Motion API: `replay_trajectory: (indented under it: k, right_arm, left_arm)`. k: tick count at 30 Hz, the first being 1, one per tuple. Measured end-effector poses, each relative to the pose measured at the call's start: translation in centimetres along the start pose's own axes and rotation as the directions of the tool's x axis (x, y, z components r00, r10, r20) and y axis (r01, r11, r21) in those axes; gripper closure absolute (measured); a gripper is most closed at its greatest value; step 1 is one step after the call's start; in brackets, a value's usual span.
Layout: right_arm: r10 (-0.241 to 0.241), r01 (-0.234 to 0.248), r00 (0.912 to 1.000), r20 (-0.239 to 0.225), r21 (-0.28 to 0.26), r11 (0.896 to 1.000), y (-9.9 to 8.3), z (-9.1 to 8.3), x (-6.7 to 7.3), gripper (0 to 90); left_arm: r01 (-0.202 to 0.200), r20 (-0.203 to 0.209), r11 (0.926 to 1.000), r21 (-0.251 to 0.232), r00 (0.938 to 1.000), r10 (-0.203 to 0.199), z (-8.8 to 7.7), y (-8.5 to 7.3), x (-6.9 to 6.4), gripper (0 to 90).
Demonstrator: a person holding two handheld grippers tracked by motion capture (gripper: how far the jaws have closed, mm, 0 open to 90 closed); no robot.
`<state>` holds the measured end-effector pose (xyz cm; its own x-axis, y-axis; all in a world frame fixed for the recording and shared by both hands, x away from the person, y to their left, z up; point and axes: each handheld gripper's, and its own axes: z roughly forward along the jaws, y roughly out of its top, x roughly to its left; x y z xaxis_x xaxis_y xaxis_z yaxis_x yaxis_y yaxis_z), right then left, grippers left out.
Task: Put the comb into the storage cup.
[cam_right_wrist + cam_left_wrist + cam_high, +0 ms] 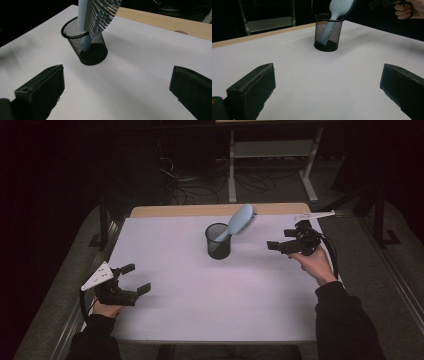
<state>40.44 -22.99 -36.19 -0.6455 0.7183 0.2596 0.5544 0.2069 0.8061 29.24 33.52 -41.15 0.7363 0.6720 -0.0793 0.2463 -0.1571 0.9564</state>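
A black mesh cup (218,241) stands upright on the white table (200,290), a little behind its middle. A light blue hairbrush (238,221) sits handle-down in the cup (328,32) and leans to the right, bristle head up. My left gripper (136,278) is near the table's front left, open and empty. My right gripper (281,239) hovers right of the cup, open, with nothing between its jaws. In the right gripper view the brush (96,15) leans toward the camera over the cup (86,42).
A wooden strip (210,210) runs along the table's far edge. Behind it, on the dark floor, are a white metal frame (272,155) and loose cables (200,185). The person's dark sleeves (345,320) come in at the bottom.
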Motion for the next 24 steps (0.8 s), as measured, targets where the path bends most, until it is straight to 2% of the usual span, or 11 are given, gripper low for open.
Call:
replay_trajectory:
  k: [9, 24]
  right_arm:
    - [-0.008, 0.008, 0.9998, 0.017, -0.014, 1.0, -0.8, -1.4, 0.2, 0.0]
    - [0.01, -0.009, 0.9999, 0.01, -0.045, 0.999, -2.8, -3.3, 0.1, 0.0]
  left_arm:
    - [0.009, -0.002, 1.0, -0.003, 1.0, -0.009, -0.1, -0.1, 0.1, 0.0]
    - [0.014, -0.005, 0.9999, 0.0, 0.9999, -0.014, -0.2, -0.2, 0.2, 0.0]
